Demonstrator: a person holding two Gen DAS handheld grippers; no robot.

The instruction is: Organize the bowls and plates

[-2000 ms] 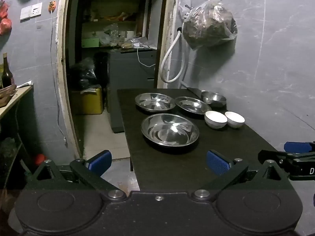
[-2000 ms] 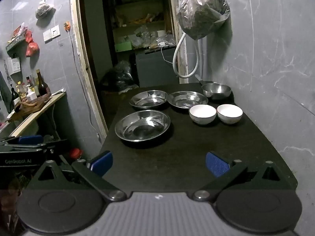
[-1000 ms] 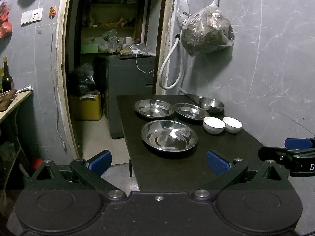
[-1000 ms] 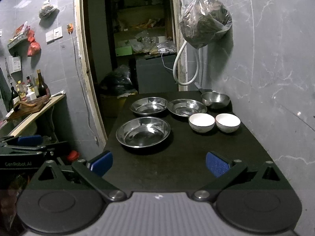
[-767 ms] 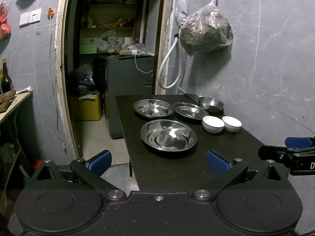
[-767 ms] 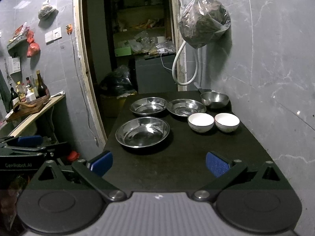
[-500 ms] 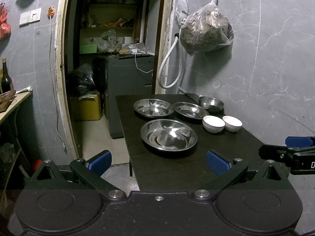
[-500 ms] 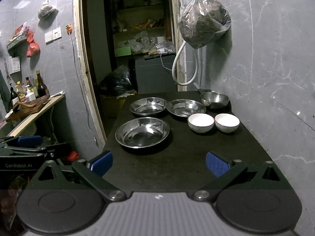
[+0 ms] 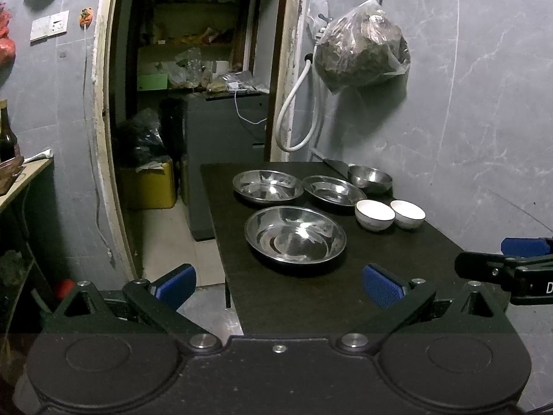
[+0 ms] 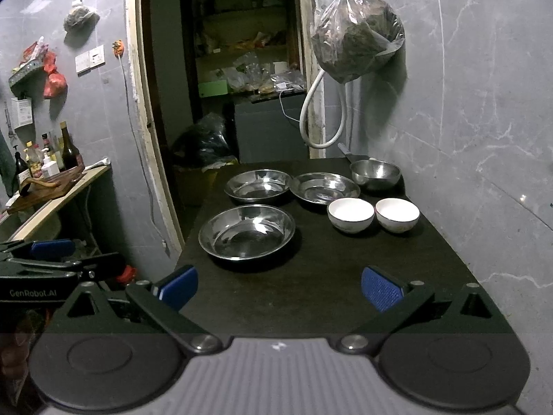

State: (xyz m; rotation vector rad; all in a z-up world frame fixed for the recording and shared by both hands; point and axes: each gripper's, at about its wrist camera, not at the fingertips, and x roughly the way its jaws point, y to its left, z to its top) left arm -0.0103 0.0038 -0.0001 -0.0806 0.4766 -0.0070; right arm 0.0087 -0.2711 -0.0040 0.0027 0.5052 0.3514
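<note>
While both claws hung before the near edge of the black table point(image 10: 311, 297), I saw the left gripper point(image 9: 278, 282) and the right gripper point(image 10: 279, 285) spread wide, grasping nothing. The large steel plate point(image 10: 247, 231) lay in the middle of the frame, two smaller steel plates point(image 10: 257, 183) behind it, and two white bowls point(image 10: 350, 214) to the right, almost touching. I judged the risk was slipping: thin shiny rims could escape the pads, and one bowl could knock its neighbour.
</note>
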